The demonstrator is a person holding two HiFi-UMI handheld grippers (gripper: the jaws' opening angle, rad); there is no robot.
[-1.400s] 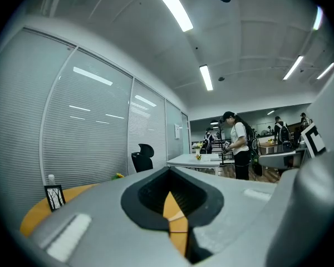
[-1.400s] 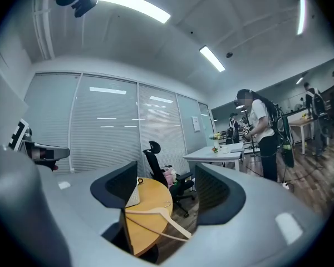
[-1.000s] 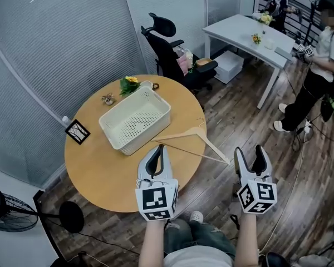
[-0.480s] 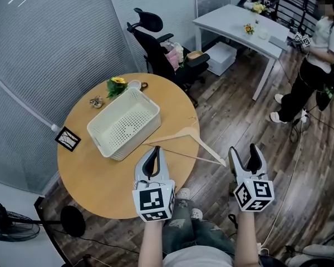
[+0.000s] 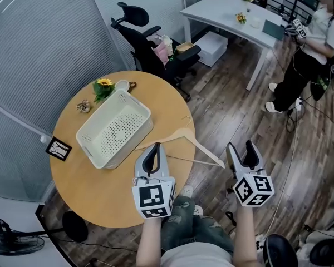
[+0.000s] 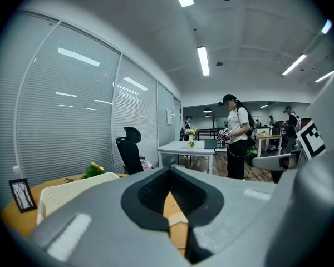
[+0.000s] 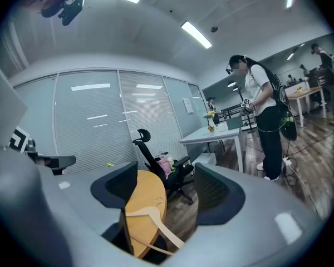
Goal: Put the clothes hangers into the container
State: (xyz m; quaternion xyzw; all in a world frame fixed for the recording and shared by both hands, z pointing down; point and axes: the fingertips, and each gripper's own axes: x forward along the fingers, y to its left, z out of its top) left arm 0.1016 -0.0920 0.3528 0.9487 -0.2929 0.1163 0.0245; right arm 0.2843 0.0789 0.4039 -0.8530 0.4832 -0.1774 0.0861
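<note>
Round wooden table [image 5: 89, 188], plank office floor [image 5: 239, 110]

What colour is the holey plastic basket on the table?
Cream-white; the plastic basket shows best in the head view.

Hanger [image 7: 151, 213] left end hidden behind right tongs [image 7: 167, 181]; fan [image 5: 14, 239] cropped at edge.

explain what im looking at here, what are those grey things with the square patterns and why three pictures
There is no robot: a person holds a two-jaw gripper in each hand. The top-down picture comes from a camera on their head. The other two come from cameras riding on the grippers, looking along the jaws. On the round table sit a white basket, a wooden hanger near its edge, a sunflower and a small framed picture. The left gripper is shut and the right gripper is open. Neither holds anything.
</note>
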